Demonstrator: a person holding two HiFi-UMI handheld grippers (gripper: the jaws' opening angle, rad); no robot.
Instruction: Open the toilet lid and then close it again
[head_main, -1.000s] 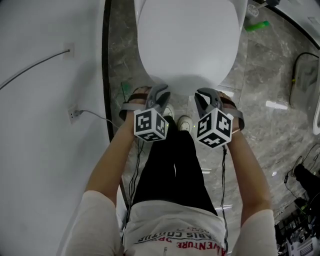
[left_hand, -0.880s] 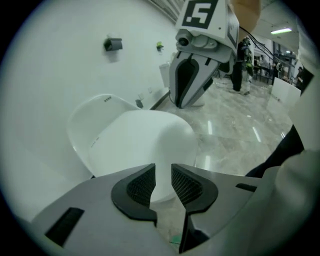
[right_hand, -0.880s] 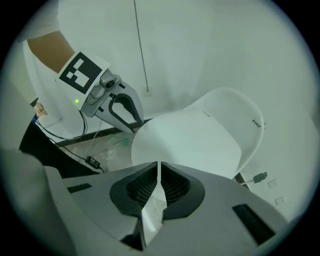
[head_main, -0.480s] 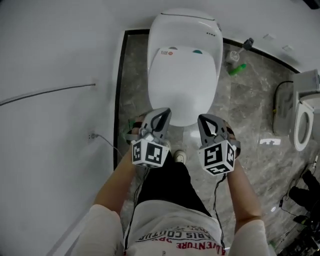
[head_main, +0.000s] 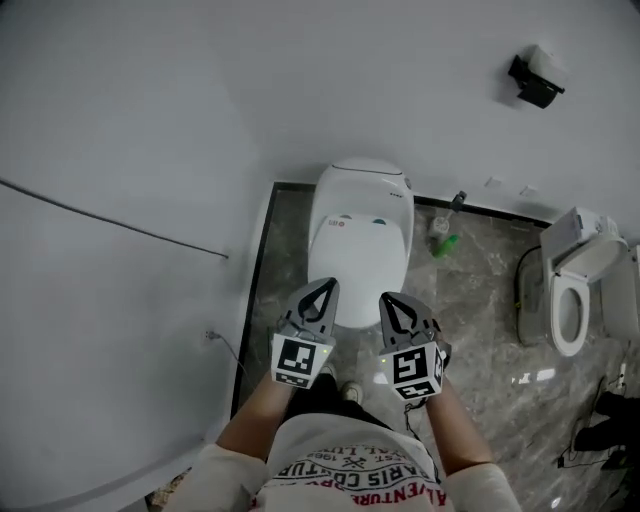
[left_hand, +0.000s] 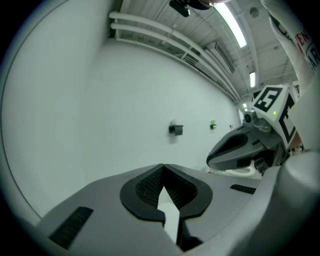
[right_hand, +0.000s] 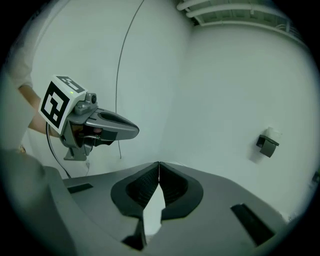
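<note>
Head view: left gripper (head_main: 324, 286) and right gripper (head_main: 390, 300) pressed together, empty, near closed toilet lid (head_main: 358, 262).

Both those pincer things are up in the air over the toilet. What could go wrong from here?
1. The lid is smooth and rounded. The left tool and right tool are both shut, empty and held high above it, so a hurried grab at its edge might slip.
2. The tools sit close side by side and could knock together.
3. A cable hangs from a wall socket close by, a possible snag.
</note>
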